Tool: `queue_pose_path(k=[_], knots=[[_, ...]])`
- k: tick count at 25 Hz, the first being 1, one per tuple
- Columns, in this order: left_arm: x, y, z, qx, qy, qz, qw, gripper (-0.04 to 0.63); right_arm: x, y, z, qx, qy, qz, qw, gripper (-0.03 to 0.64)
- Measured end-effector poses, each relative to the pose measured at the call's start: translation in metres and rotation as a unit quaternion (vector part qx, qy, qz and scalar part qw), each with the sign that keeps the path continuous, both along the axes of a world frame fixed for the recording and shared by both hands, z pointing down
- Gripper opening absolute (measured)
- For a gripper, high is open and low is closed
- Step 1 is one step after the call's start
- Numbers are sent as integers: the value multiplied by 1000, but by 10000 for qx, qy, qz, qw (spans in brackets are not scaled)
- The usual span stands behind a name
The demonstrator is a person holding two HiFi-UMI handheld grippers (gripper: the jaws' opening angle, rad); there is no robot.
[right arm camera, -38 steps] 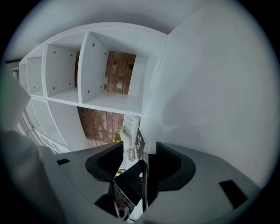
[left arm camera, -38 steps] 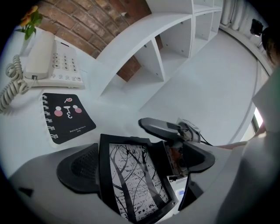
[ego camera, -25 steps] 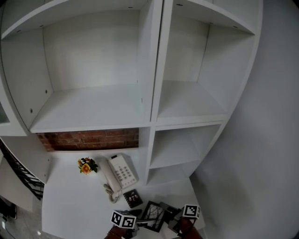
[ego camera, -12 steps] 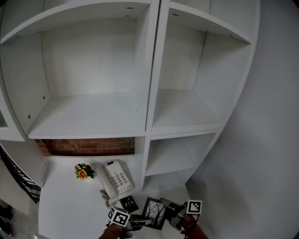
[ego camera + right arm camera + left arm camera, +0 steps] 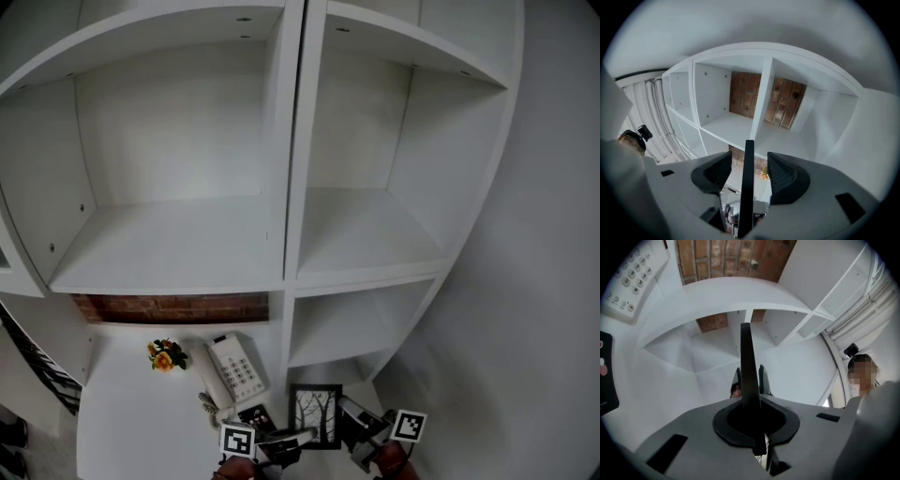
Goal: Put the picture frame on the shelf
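Observation:
The picture frame [image 5: 316, 416], black with a tree print, stands upright above the white desk [image 5: 122, 422], below the shelf unit [image 5: 281, 187]. My left gripper [image 5: 284, 439] is at its lower left, shut on its edge. In the left gripper view that edge is a dark bar [image 5: 748, 366] pinched between the jaws of the left gripper [image 5: 749, 392]. My right gripper [image 5: 364, 427] is at its lower right. In the right gripper view the frame [image 5: 746, 197] runs edge-on between the jaws of the right gripper [image 5: 749, 166], which are opening, with a gap on each side.
A white desk phone [image 5: 234, 367], a small bunch of flowers [image 5: 164, 356] and a black remote-like thing [image 5: 253, 415] lie on the desk. A brick strip [image 5: 169, 307] runs behind it. The shelf's compartments hold nothing. A person [image 5: 865, 380] shows at the left gripper view's right.
The frame went from lying tilted on the desk to upright and slightly higher. The left gripper closed on it and the right jaws came apart. The head view tilted up.

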State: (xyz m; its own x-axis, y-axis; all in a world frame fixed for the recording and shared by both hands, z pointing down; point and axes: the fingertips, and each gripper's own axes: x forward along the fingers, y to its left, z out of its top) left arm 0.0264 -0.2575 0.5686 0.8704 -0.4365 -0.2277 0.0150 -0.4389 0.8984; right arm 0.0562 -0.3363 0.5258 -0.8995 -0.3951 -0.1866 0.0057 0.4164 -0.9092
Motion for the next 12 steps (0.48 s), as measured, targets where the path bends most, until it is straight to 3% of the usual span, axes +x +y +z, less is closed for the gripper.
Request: queue_pose_path(k=[3,7,12], knots=[[-6,-9,-21,225,-284,-325,9988,5,15,18,-11,125,-23,63,9999,233],[-8,-23,-48,358,-475,-543,9968,5,21,34,-17,463,312,-45,9984,232],[1,-36,-77,0,-292,-688,9972,5,16,38,-38,806,393,-181,9958,225]])
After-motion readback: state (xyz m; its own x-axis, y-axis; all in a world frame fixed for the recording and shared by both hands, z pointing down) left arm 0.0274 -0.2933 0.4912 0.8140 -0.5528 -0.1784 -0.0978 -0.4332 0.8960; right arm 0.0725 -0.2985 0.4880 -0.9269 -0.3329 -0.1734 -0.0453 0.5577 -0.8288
